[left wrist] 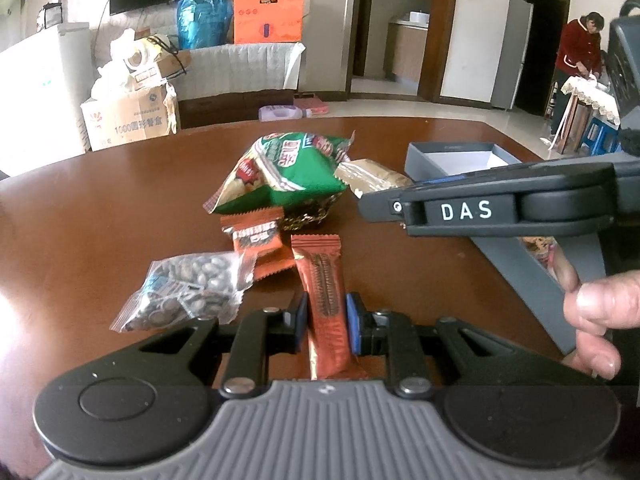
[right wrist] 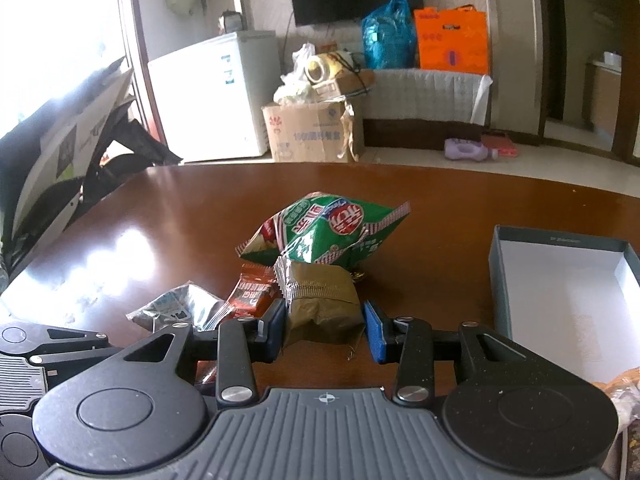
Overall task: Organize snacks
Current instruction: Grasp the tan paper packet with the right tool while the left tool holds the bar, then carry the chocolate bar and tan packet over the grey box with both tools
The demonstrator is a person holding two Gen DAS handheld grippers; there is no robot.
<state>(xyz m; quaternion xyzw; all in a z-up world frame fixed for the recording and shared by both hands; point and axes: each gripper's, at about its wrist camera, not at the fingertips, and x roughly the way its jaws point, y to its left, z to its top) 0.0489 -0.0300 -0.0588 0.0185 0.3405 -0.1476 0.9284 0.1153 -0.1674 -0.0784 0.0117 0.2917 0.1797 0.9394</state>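
Left wrist view: left gripper (left wrist: 326, 322) jaws nearly closed, blue pads clamped on both sides of the long orange-brown snack bar (left wrist: 325, 300). Bar runs lengthwise between the pads, far end pointing to 12 o'clock. Can't tell if it is off the bench (left wrist: 100, 220). At 10 o'clock of the bar: clear bag of dark seeds (left wrist: 188, 294); small orange packet (left wrist: 258, 246) just past it at 11. Green snack bag (left wrist: 280, 172) at 12, on top of the pile. Grey box (left wrist: 452, 158) at 2 o'clock, open, white inside.

Right wrist view: right gripper (right wrist: 324, 326) jaws partly open and gripping the olive-gold packet (right wrist: 320, 300). Left pad presses on it; right pad sits at its edge, contact unclear. Packet looks raised off the bench. Green snack bag is right behind it at 12. Grey box at 3 o'clock, apart from the packet, far end bare.
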